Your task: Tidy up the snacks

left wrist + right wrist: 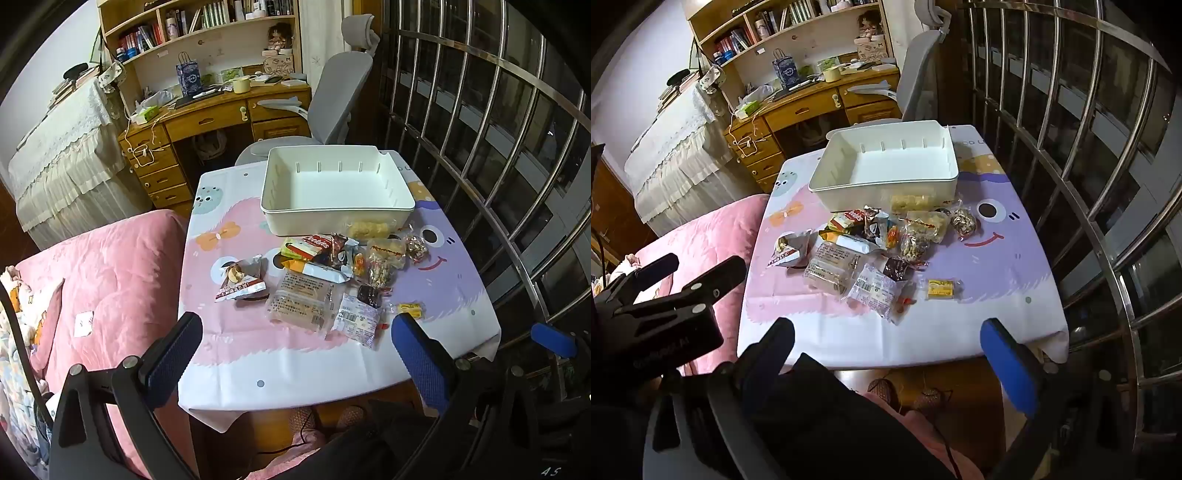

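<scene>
Both grippers, left (pixel 295 354) and right (pixel 886 354), hover wide open and empty before the table (pixel 288 376). Beyond, the white bin (pixel 334 184) sits empty (nothing sorted yet); the snacks (pixel 325 280) lie loose just before it.

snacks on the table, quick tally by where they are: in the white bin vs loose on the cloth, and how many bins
White bin: 1
Snacks inside the bin: 0
Snack packets loose on the tablecloth: about 12, since several overlap in the pile
Total: roughly 13 things, counting the bin
</scene>
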`<state>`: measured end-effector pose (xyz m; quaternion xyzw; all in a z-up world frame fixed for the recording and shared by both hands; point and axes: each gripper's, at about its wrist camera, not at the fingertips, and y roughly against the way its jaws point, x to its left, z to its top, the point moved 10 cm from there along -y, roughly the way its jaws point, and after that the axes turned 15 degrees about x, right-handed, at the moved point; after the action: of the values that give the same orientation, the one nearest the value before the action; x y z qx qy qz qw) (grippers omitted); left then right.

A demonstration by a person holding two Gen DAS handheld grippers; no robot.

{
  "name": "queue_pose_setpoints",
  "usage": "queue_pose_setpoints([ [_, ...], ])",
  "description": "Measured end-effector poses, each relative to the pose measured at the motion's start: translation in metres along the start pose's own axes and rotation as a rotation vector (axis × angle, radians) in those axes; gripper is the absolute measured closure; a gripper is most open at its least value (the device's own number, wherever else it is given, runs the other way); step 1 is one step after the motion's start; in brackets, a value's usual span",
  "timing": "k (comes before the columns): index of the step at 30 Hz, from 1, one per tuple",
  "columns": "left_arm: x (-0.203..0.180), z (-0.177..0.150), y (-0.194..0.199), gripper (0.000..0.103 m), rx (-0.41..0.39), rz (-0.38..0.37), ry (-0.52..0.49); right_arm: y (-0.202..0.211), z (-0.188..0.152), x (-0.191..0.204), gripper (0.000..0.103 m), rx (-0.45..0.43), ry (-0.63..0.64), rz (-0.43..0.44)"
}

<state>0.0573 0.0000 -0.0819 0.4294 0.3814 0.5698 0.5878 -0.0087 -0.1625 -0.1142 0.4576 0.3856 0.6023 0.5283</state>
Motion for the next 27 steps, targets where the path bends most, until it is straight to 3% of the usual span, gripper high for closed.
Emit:
queue_pose_setpoints([
  [27, -0.0002, 0.0, 0.0, 0.001, 0.002, 0.004, 0.002, -0.0047, 0.005, -0.0002, 0.002, 0.006, 0.005, 0.007],
])
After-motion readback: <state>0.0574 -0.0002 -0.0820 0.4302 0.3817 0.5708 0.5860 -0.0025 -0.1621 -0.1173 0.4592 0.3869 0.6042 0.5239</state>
